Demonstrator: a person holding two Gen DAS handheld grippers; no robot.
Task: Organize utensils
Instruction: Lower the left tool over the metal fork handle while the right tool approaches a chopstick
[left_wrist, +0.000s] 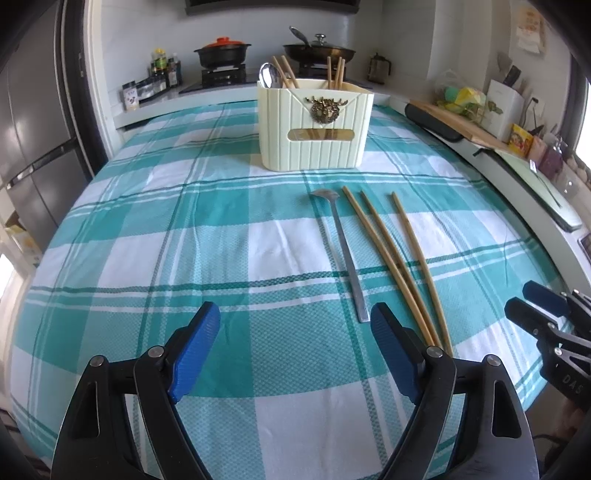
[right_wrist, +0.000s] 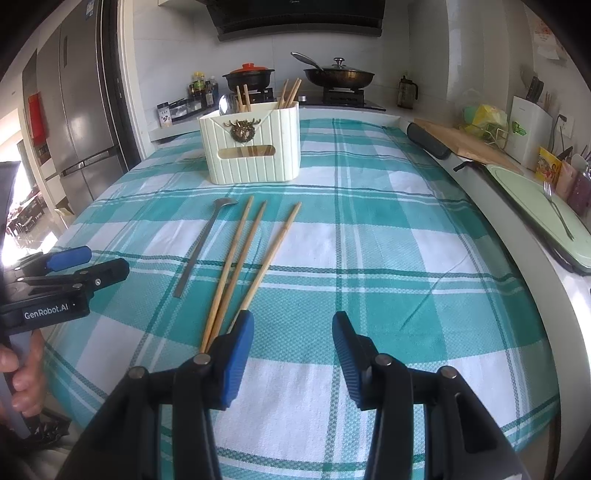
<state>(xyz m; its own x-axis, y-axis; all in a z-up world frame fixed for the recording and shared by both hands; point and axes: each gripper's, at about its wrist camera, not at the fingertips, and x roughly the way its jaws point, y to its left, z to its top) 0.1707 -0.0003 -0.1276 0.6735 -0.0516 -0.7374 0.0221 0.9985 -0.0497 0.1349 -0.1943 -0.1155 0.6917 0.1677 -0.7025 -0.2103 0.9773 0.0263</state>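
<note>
A cream ribbed utensil holder (left_wrist: 314, 127) (right_wrist: 254, 147) stands at the far side of the checked tablecloth, with a spoon and several chopsticks upright in it. In front of it a metal spoon (left_wrist: 343, 251) (right_wrist: 201, 243) lies flat, bowl toward the holder. Three wooden chopsticks (left_wrist: 391, 258) (right_wrist: 247, 258) lie beside it on its right. My left gripper (left_wrist: 295, 332) hovers open over the cloth, near the spoon's handle end, with nothing between its blue pads. My right gripper (right_wrist: 293, 339) is open and empty, just right of the chopsticks' near ends.
The teal and white tablecloth (left_wrist: 184, 240) (right_wrist: 388, 240) covers the table. A stove with pots (left_wrist: 221, 55) stands behind. A cutting board (right_wrist: 469, 144) and a green tray with a fork (right_wrist: 546, 206) line the right counter. A fridge (right_wrist: 74, 122) is at the left. A hand (right_wrist: 22, 373) holds the left gripper.
</note>
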